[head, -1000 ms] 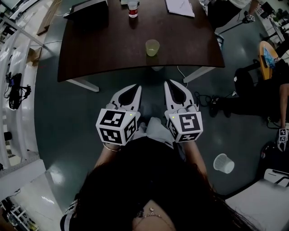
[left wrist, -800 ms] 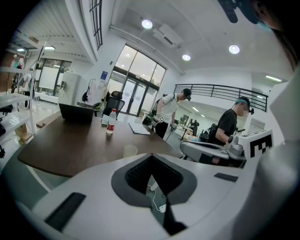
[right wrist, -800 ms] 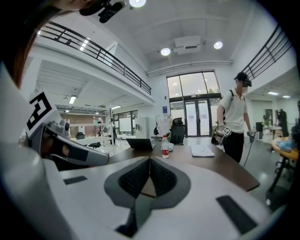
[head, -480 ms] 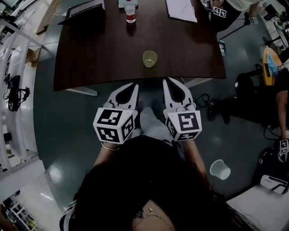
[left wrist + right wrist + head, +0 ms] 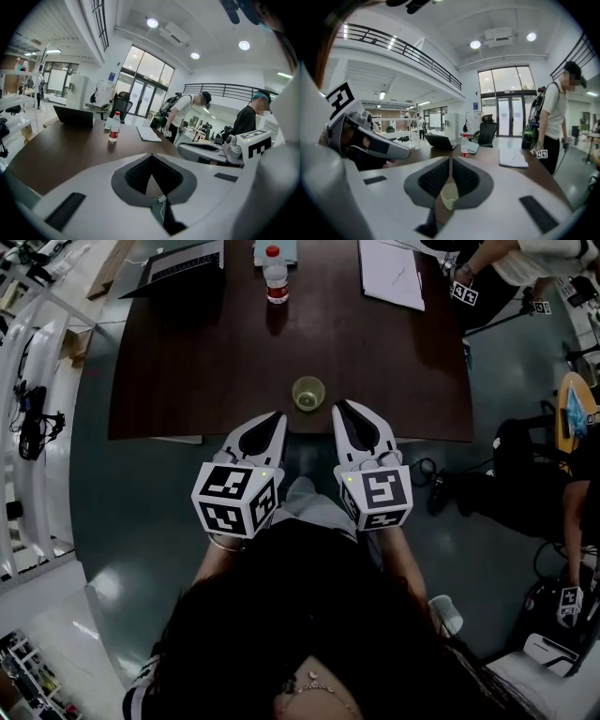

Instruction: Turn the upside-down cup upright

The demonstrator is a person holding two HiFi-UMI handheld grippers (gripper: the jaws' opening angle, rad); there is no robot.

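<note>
Pale green cup [image 5: 308,393] stands on the dark table [image 5: 187,362], close to its near edge, just ahead of and between the tips of the two grippers — touched by neither. Left gripper [image 5: 277,416] and right gripper [image 5: 340,409]: jaws clenched together, nothing held. In the right gripper view the cup shows just beyond the jaws. Far end of the table — water bottle [image 5: 275,261], laptop [image 5: 187,259], papers [image 5: 389,273].

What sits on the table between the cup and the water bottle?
Nothing: the head view shows only bare tabletop between the cup and the water bottle.
</note>
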